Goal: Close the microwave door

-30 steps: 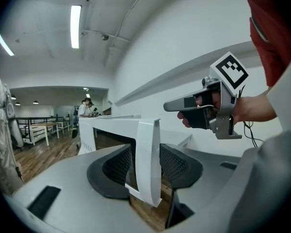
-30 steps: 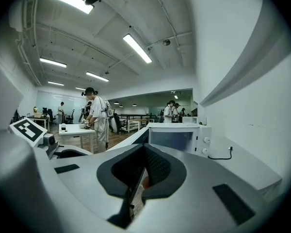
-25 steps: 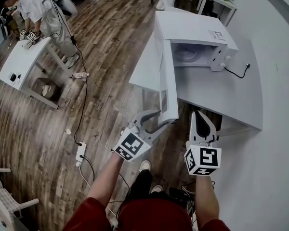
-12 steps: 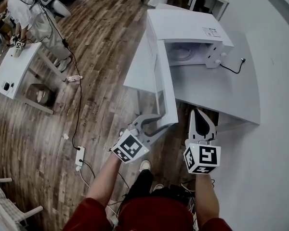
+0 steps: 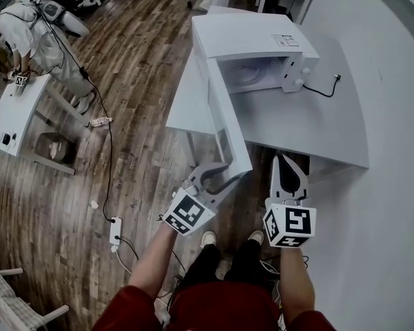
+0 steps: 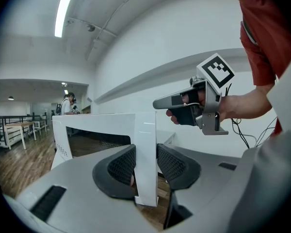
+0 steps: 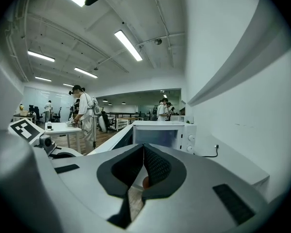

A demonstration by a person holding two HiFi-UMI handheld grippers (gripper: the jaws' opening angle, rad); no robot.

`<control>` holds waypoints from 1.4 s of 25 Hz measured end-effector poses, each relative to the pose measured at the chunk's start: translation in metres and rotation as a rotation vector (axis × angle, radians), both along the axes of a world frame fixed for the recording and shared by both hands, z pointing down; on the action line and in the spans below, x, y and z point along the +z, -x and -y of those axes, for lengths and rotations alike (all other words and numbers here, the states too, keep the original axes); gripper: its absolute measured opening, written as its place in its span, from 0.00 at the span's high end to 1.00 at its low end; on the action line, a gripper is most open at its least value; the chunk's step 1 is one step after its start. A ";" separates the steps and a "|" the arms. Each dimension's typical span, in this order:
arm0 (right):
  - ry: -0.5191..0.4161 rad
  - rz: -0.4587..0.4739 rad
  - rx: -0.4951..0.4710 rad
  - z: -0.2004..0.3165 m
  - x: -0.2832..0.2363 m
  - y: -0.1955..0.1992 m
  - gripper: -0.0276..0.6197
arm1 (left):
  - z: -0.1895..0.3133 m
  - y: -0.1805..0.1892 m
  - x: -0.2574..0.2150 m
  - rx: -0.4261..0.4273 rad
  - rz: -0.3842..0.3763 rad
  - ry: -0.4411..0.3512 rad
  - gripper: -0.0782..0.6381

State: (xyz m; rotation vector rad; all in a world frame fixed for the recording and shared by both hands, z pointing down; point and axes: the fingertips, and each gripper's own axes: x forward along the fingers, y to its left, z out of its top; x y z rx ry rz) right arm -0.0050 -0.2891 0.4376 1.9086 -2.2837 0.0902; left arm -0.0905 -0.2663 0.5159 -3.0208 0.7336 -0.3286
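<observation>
A white microwave [image 5: 252, 43] stands on a white table [image 5: 310, 129] with its door [image 5: 224, 126] swung wide open toward me. My left gripper [image 5: 224, 173] has the door's free edge [image 6: 146, 144] between its jaws, and both dark pads [image 6: 121, 166] lie against the panel's two faces. My right gripper [image 5: 284, 163] hovers just right of the door's end, in front of the table edge, shut with nothing in it. In the right gripper view the microwave [image 7: 157, 135] is straight ahead, beyond the shut jaws [image 7: 143, 152].
A black cable [image 5: 324, 92] runs from the microwave's right side across the table. A power strip [image 5: 115, 229] and cords lie on the wooden floor at left. A person works at another white table [image 5: 14, 116] far left. A curved white wall runs along the right.
The left gripper's jaws have narrowed onto the door's edge. Both grippers have edged slightly forward, and the microwave has drifted left and up in the head view.
</observation>
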 end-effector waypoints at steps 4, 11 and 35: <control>-0.010 0.014 0.003 0.000 0.000 -0.022 0.92 | 0.002 -0.016 0.000 -0.048 -0.008 -0.006 0.67; -0.016 0.038 -0.025 0.014 -0.002 -0.074 0.92 | 0.014 -0.057 0.000 -0.155 -0.012 -0.005 0.67; -0.032 0.076 -0.191 0.047 -0.007 -0.194 0.92 | 0.069 -0.150 0.001 -0.522 -0.011 -0.003 0.68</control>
